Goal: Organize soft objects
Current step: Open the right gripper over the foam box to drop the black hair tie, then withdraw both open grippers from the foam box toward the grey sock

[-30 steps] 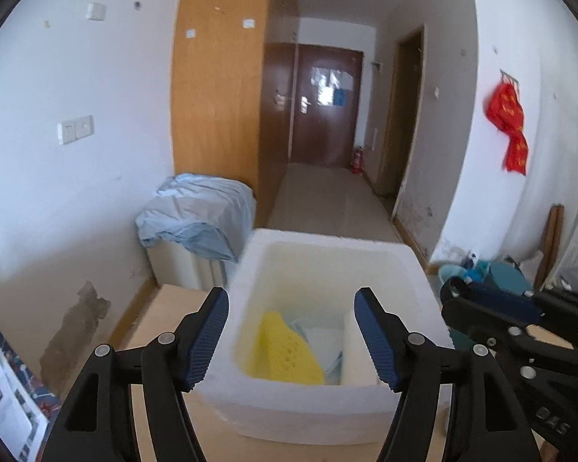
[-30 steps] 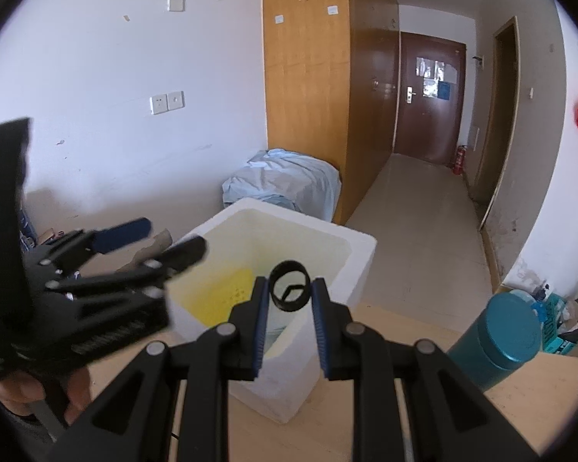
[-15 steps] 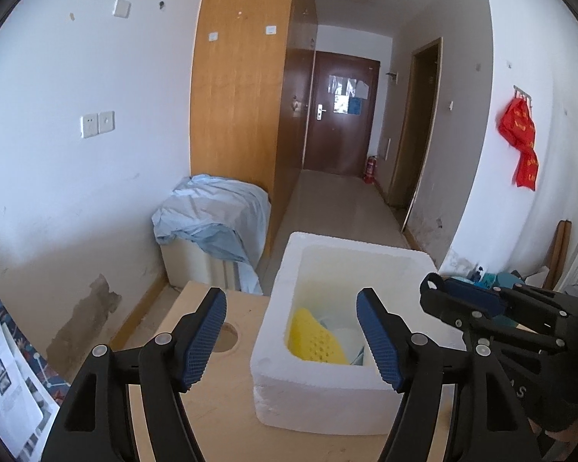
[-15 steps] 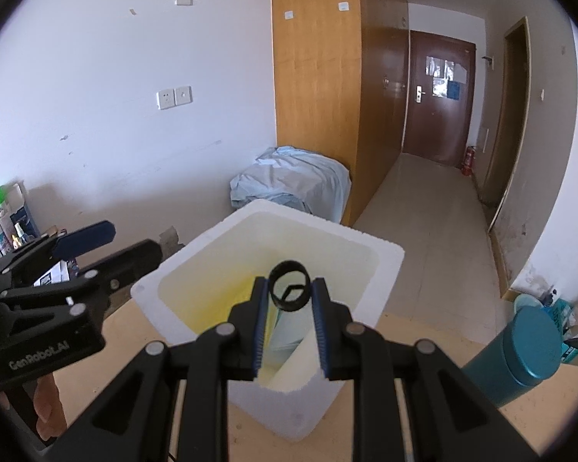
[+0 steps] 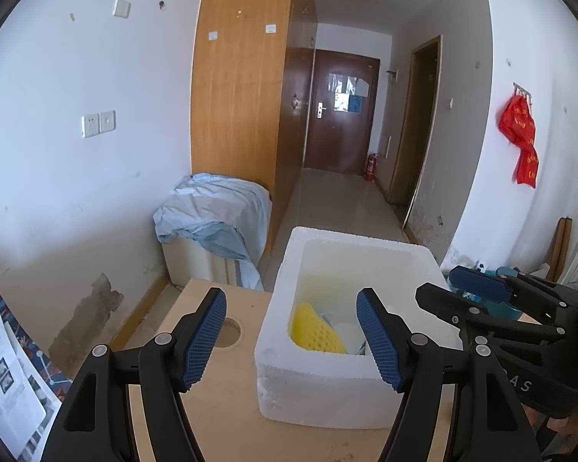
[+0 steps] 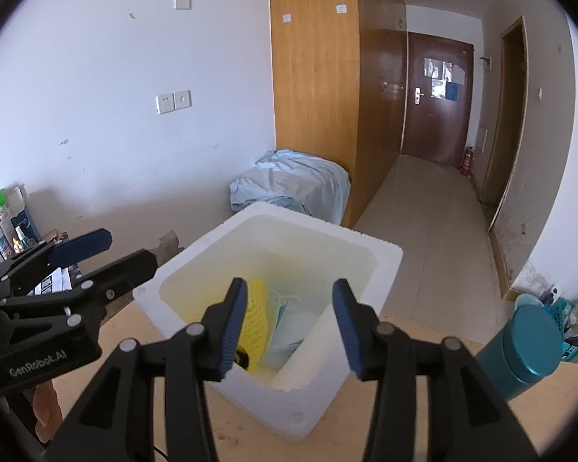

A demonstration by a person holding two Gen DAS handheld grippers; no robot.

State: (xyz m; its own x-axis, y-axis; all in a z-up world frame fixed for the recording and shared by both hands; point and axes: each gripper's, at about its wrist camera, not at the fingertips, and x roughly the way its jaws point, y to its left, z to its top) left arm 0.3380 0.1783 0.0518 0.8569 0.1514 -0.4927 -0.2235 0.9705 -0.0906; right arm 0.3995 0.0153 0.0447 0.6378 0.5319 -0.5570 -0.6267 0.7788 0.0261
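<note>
A white foam box (image 5: 358,239) (image 6: 320,224) stands on the wooden table. Inside it lie a yellow mesh sponge (image 5: 315,335) (image 6: 256,319), pale blue masks (image 6: 289,327) and a white foam slab (image 6: 315,346). My right gripper (image 6: 290,288) hangs over the box's near side, its jaws opening with nothing between them. A small black bit (image 6: 243,359) shows just below its left finger, inside the box. My left gripper (image 5: 289,296) is open and empty, in front of the box and to the left of it. Each gripper shows in the other's view: right gripper (image 5: 445,288), left gripper (image 6: 131,249).
A teal bottle (image 6: 528,346) stands on the table right of the box. The tabletop has a round hole (image 5: 227,333) left of the box. Papers (image 5: 7,385) and small bottles (image 6: 4,223) sit at the far left. A cloth-covered unit (image 5: 215,215) stands behind the table.
The right gripper's jaws have spread apart, and the black ring they pinched is gone from between them. The left gripper has drawn back from the box, which now looks smaller.
</note>
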